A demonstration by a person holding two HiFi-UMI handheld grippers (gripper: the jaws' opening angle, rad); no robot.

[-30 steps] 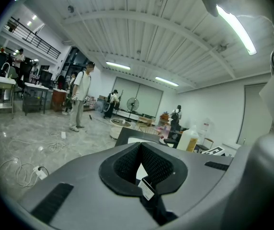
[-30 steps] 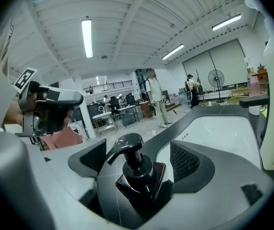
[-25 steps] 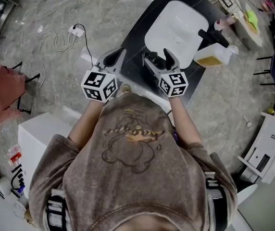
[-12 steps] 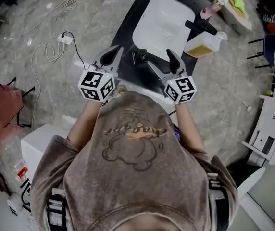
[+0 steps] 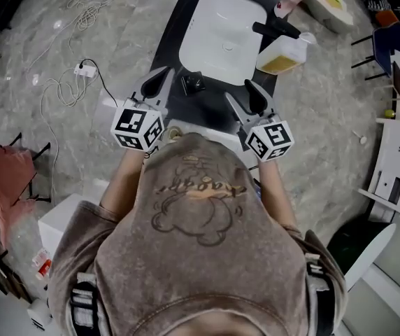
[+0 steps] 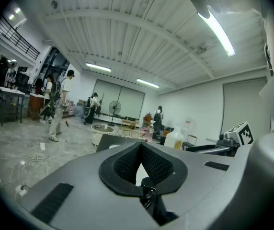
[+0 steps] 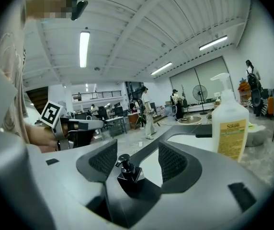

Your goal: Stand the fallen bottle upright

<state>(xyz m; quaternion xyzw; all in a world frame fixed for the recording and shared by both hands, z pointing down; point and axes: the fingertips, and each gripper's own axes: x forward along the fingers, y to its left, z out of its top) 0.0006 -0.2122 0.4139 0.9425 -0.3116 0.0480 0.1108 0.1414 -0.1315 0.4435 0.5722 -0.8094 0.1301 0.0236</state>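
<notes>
Grey and wide open, the right claw [image 7: 138,150] holds nothing now. A second ago it was right up at the bottle. Since then it has let go and backed off toward the person. The bottle [image 7: 127,170] is small and black, with a pump on top. It stands up straight by itself on the black counter [image 5: 203,107], just in front of the right claw. It is in line with the gap between the jaws and touches neither one. The left claw [image 6: 139,145] is pinched shut on nothing, and the bottle is off to its right, a little ahead. Past the bottle is a white sink [image 5: 189,47]. Further off, to the right of the right claw, stands a big jug [image 7: 230,123] with a yellow label. I think the job is done, because the bottle stayed up when the claw left it.
</notes>
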